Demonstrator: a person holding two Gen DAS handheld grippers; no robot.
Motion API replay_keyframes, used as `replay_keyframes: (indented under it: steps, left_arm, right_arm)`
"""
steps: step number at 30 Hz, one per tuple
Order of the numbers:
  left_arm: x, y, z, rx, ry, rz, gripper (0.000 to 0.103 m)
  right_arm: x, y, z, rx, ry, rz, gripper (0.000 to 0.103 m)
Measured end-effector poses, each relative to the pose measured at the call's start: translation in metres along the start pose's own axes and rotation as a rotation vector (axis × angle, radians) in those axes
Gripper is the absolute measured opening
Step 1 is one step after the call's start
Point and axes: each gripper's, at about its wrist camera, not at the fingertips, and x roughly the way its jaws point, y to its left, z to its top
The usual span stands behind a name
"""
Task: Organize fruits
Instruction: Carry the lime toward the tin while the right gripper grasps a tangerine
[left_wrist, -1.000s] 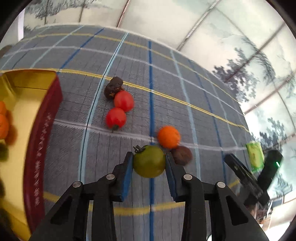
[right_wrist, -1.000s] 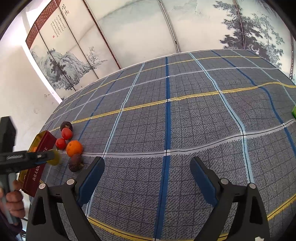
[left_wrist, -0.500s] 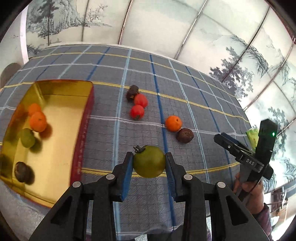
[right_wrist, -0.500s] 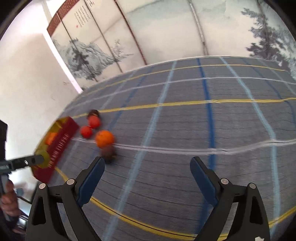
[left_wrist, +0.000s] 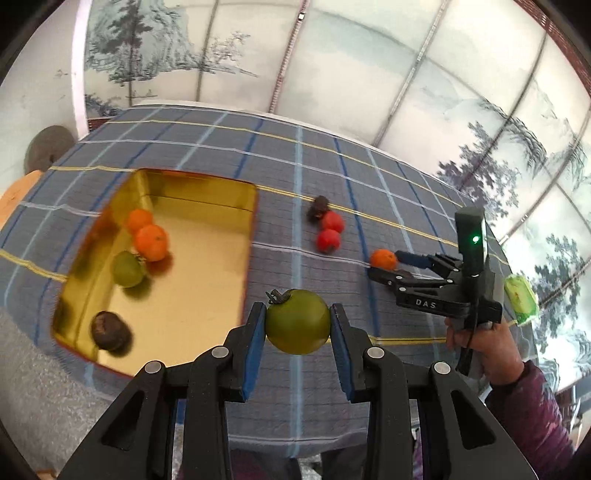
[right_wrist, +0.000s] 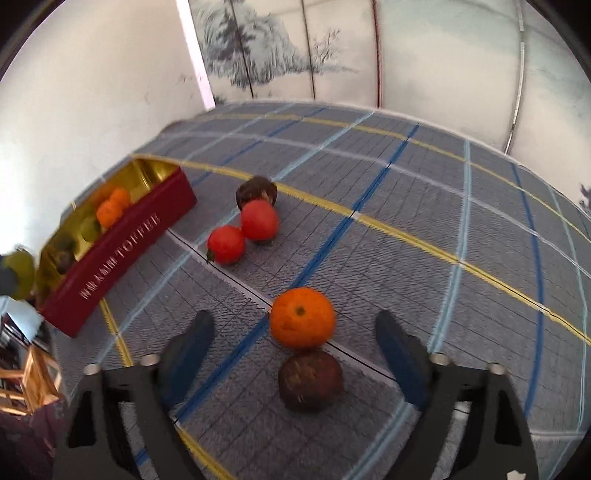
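My left gripper (left_wrist: 297, 326) is shut on a green tomato (left_wrist: 297, 321), held in the air just right of the gold tin (left_wrist: 207, 266). In the tin lie two oranges (left_wrist: 150, 242), a green tomato (left_wrist: 127, 268) and a dark brown fruit (left_wrist: 110, 329). On the plaid cloth lie two red tomatoes (right_wrist: 258, 219), a dark fruit (right_wrist: 256, 189), an orange (right_wrist: 302, 317) and a brown fruit (right_wrist: 310, 380). My right gripper (right_wrist: 295, 347) straddles the orange and the brown fruit. Its jaws are closing, and the pads (right_wrist: 399, 347) stand clear of both.
The tin's red outer wall (right_wrist: 122, 251) carries lettering. A green packet (left_wrist: 521, 301) lies at the table's right edge. A hand (left_wrist: 487, 339) holds the right gripper. Wooden furniture (right_wrist: 33, 373) stands below the table's left end. A painted screen stands behind the table.
My left gripper has risen and drawn back toward the tin with the green tomato in it. The right gripper has swung left over the orange and brown fruit, and its jaws have narrowed.
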Motion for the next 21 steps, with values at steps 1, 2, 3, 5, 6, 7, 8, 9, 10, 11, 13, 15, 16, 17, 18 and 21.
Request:
replay_keyframes:
  steps: [1,2,3,5,6,7,8,9,10,11,13,15,16,17,18,21]
  left_arm:
    - [-0.003,0.006,0.000,-0.008,-0.004,0.007,0.036]
    - [-0.005,0.009,-0.001,-0.015,-0.006,0.013,0.036]
    - [-0.007,0.015,-0.001,-0.024,-0.010,0.022,0.036]
    - [-0.011,0.029,-0.003,-0.044,-0.015,0.041,0.036]
    - [-0.013,0.035,-0.003,-0.053,-0.017,0.049,0.036]
    - [-0.015,0.039,-0.003,-0.060,-0.019,0.055,0.036]
    - [-0.018,0.046,-0.003,-0.069,-0.027,0.066,0.036]
    - [-0.019,0.051,-0.003,-0.072,-0.030,0.076,0.036]
    - [-0.020,0.055,-0.003,-0.074,-0.031,0.085,0.036]
    - [-0.020,0.058,-0.003,-0.077,-0.032,0.093,0.036]
    - [-0.021,0.066,-0.003,-0.084,-0.035,0.103,0.036]
    - [-0.018,0.070,-0.003,-0.082,-0.026,0.105,0.036]
    - [-0.016,0.071,-0.002,-0.078,-0.021,0.110,0.036]
    - [-0.015,0.070,-0.003,-0.072,-0.021,0.114,0.036]
    - [-0.013,0.070,-0.003,-0.064,-0.021,0.116,0.036]
    - [-0.006,0.067,0.001,-0.041,-0.021,0.124,0.036]
  right_arm:
    - [0.006,0.001,0.001,-0.003,0.022,-0.009,0.063]
    - [0.011,0.001,0.001,-0.005,0.045,-0.012,0.061]
    - [0.011,0.002,0.000,-0.015,0.035,-0.020,0.060]
    - [0.011,0.000,0.001,-0.018,0.040,-0.034,0.032]
    - [0.009,-0.001,0.002,-0.012,0.036,-0.032,0.032]
    - [0.005,-0.003,0.001,-0.002,0.016,-0.020,0.032]
    - [-0.002,-0.004,0.000,-0.001,-0.018,-0.033,0.032]
    - [-0.006,-0.008,0.000,0.007,-0.040,-0.051,0.032]
    - [-0.012,-0.013,-0.001,0.028,-0.062,-0.062,0.032]
    - [-0.020,-0.025,-0.004,0.075,-0.094,-0.070,0.032]
    - [-0.033,-0.046,-0.009,0.158,-0.138,-0.107,0.032]
    - [-0.043,-0.068,-0.018,0.233,-0.162,-0.138,0.032]
    - [-0.047,-0.077,-0.023,0.258,-0.163,-0.164,0.032]
    - [-0.049,-0.083,-0.026,0.270,-0.160,-0.183,0.032]
    - [-0.052,-0.090,-0.031,0.286,-0.155,-0.202,0.032]
    - [-0.055,-0.105,-0.042,0.327,-0.150,-0.245,0.032]
